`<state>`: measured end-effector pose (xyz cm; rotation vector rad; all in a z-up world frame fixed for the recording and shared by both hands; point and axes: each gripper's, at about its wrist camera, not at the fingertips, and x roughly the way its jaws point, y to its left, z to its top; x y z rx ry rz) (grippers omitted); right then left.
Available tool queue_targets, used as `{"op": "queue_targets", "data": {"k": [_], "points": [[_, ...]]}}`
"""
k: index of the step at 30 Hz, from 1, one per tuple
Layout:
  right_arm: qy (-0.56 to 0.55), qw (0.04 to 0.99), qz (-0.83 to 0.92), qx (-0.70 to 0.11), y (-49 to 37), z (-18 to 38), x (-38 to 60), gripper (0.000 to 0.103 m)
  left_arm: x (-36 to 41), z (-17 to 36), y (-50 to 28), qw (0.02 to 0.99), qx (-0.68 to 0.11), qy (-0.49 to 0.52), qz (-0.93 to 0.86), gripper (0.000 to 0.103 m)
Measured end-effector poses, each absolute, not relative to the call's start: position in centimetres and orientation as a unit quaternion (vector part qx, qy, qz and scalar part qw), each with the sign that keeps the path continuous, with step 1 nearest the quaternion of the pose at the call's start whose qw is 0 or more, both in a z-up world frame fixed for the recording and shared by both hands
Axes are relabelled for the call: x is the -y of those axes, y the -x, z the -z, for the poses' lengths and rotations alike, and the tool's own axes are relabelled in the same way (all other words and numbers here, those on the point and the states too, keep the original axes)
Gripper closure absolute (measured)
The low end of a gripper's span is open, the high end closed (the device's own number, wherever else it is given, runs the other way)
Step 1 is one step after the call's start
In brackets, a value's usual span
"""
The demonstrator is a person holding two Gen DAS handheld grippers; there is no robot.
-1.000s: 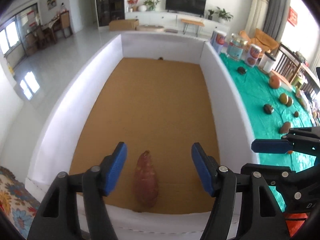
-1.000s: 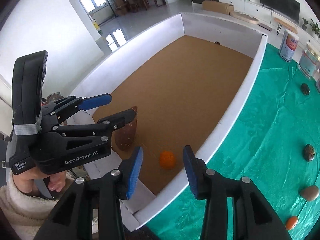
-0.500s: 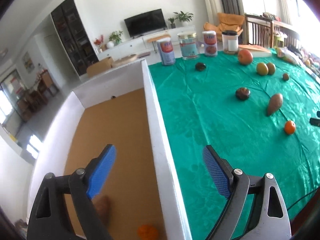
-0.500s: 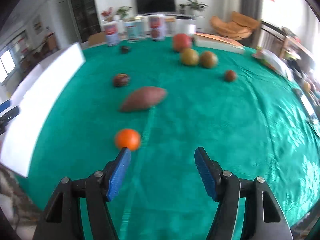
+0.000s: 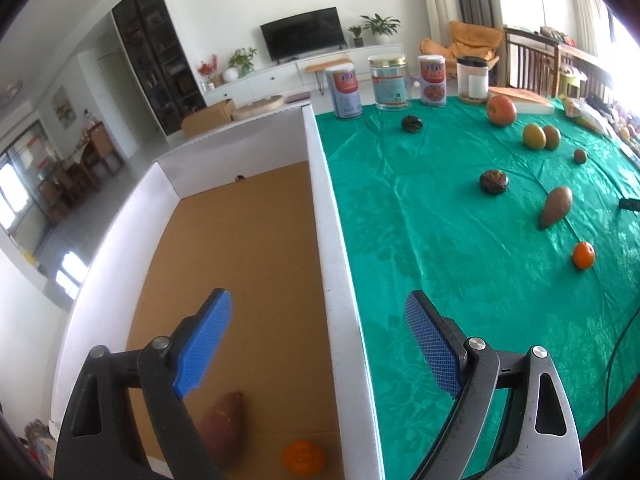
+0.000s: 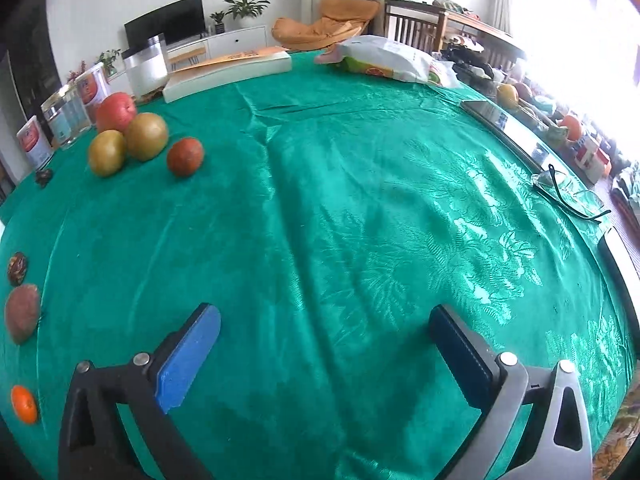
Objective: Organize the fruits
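Note:
A white-walled box (image 5: 320,208) with a brown floor holds a sweet potato (image 5: 224,428) and an orange (image 5: 304,456) at its near end. My left gripper (image 5: 320,344) is open and empty above the box's right wall. On the green cloth lie another sweet potato (image 5: 556,206), an orange (image 5: 583,255), two dark fruits (image 5: 494,181), two green-yellow fruits (image 5: 534,136) and a red apple (image 5: 501,110). My right gripper (image 6: 324,356) is open and empty over bare cloth; the fruits lie far to its left, such as the orange (image 6: 24,404) and the sweet potato (image 6: 22,312).
Several tins and jars (image 5: 390,76) stand at the table's far edge. A flat box (image 6: 228,70), a plastic bag (image 6: 384,58), a phone (image 6: 508,124) and glasses (image 6: 568,192) lie along the far and right side.
Both grippers have left the box end. The left one swung right to the box wall. The right one turned away over the cloth, and the fruits slid to its left edge.

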<state>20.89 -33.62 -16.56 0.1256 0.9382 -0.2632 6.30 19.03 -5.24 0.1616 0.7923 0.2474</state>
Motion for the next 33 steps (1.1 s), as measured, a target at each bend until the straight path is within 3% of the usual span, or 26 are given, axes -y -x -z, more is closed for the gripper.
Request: {"op": "queue_targets", "data": {"k": [33], "points": [[-0.059, 0.882, 0.126, -0.45, -21.35, 16.55, 33.86, 0.0, -18.92, 4.99, -5.98, 0.913, -0.38, -0.077, -0.125, 0.013]]}}
